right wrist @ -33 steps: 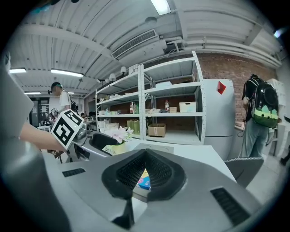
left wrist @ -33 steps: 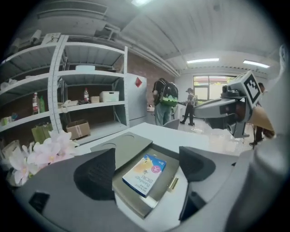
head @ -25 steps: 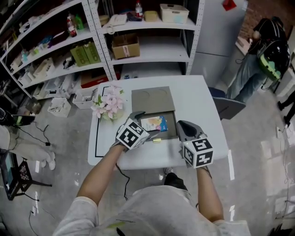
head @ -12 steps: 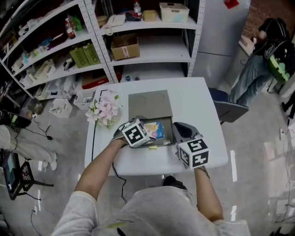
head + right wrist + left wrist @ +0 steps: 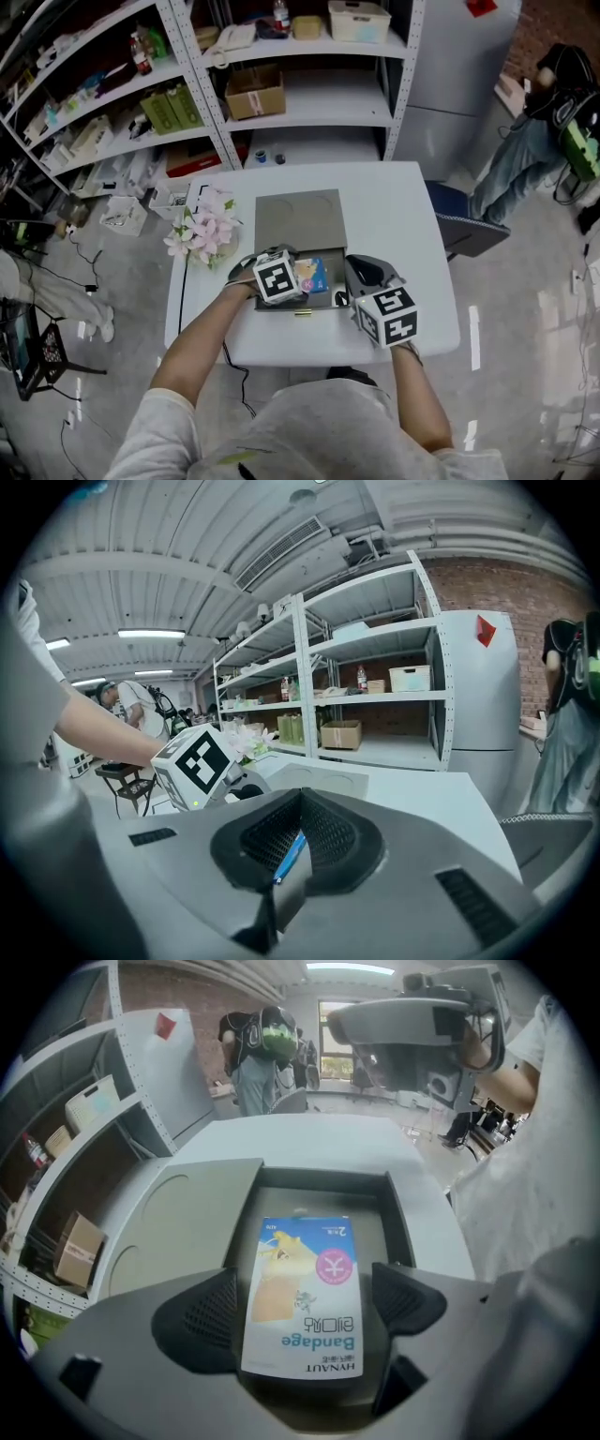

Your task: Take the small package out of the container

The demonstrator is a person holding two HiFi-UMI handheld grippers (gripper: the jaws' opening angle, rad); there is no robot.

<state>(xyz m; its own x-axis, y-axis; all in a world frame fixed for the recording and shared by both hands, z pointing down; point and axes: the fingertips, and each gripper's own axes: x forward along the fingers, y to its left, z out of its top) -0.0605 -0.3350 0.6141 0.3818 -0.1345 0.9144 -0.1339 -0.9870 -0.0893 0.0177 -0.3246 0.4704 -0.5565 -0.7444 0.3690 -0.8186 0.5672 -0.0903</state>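
1. The white table (image 5: 412, 234) is the biggest thing here. Everything for the job sits on it, near the person's edge.
2. The grey box (image 5: 319, 1183) is the container. It is open. Its flat lid (image 5: 300, 217) lies folded back on the table behind it, so nothing covers the inside.
3. The left gripper (image 5: 302, 1288) reaches down into the box. Its two jaws are wide apart, one on each side of the package. There is a small gap on both sides, so they are not squeezing it.
4. The right gripper (image 5: 300, 808) is by the right side of the box and points across at the left one. Its jaws are pressed together. A thin blue strip shows in the slit between them, but I cannot tell what it is.
5. The bandage package (image 5: 302, 1241) is the small thing to take out. It lies flat on the bottom of the box, right between the left gripper's jaws.
6. How far along is the job? I think it has only just started. The box is open and the left gripper is lined up. The package is not grabbed yet and is not out yet. What is left is to close the left jaws on it, lift it up, and put it outside the box.
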